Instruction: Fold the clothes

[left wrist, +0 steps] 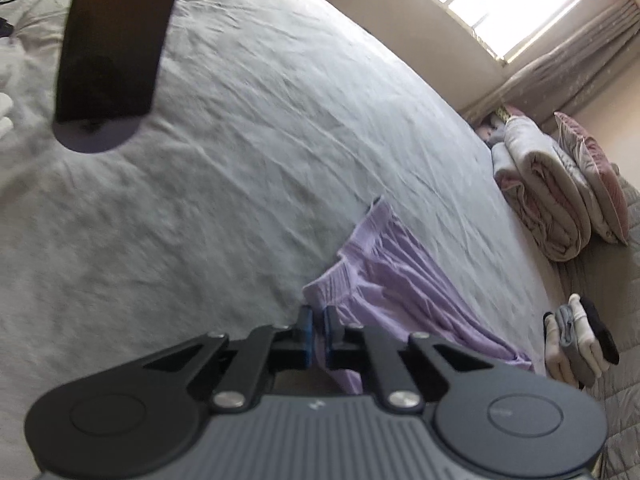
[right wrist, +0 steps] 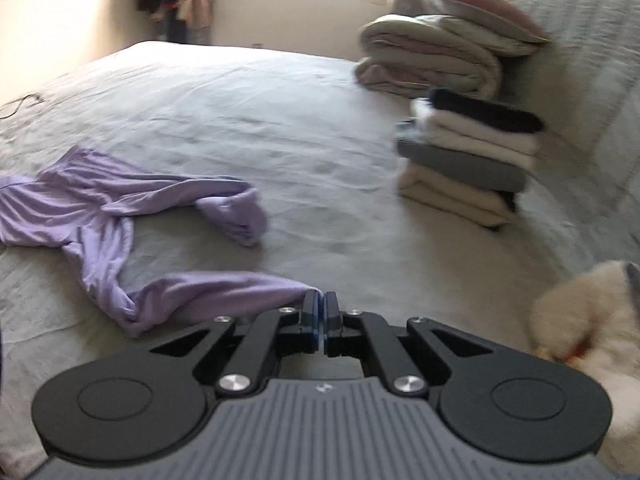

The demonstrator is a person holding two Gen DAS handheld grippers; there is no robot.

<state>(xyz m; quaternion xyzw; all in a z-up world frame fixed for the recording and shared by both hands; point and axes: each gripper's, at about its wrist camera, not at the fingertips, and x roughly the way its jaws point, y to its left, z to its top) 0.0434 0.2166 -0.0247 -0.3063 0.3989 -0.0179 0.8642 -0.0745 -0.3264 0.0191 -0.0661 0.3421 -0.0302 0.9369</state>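
A lilac garment [right wrist: 112, 216] is spread crumpled on the bed [right wrist: 280, 128]. Its waistband edge is pinched by the left gripper [left wrist: 319, 322], and a leg end is clamped between the right gripper [right wrist: 323, 304] fingers.

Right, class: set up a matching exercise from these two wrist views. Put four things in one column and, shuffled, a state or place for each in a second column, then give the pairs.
Things
1. lilac garment
2. folded clothes stack
3. rolled quilt
4. right gripper

States or places
A. neatly piled beside the headboard
B. shut on a cloth edge
C. spread out unfolded on the bed
D. under a pink pillow

Pairs: 1-C, 2-A, 3-D, 4-B
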